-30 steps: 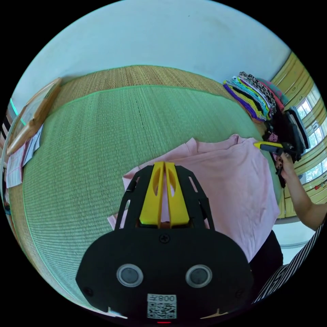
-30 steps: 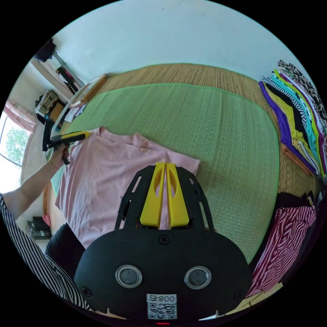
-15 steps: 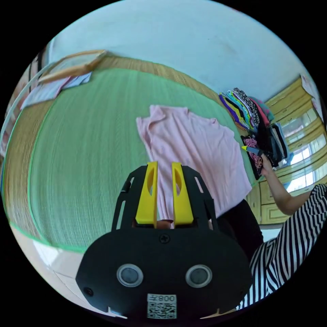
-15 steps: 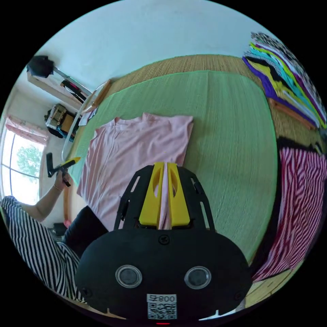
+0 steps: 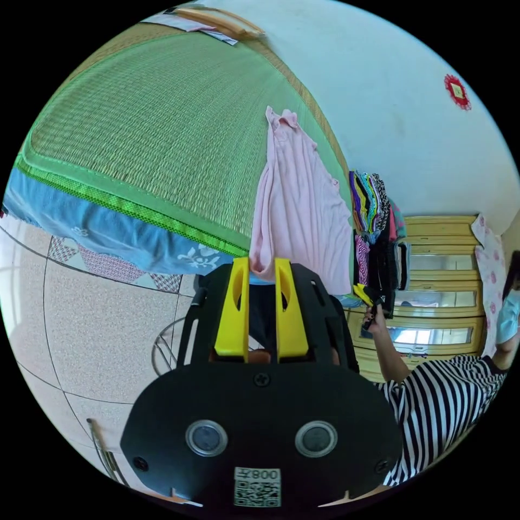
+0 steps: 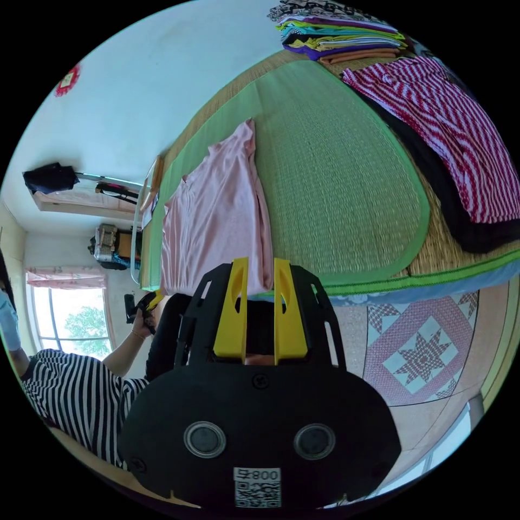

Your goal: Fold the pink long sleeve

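A pink shirt (image 5: 295,200) is laid flat on a green mat (image 5: 162,130) for folding, with both claws held open and empty.

A green woven mat (image 6: 336,179) carries the pink long sleeve (image 6: 216,216) and folded clothes (image 6: 336,32).

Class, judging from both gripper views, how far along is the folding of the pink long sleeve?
Done: the pink long sleeve lies spread on the green mat, its hem reaching the mat's near edge. In hand: nothing; the left gripper and right gripper are both open, off the cloth. Left: every fold.
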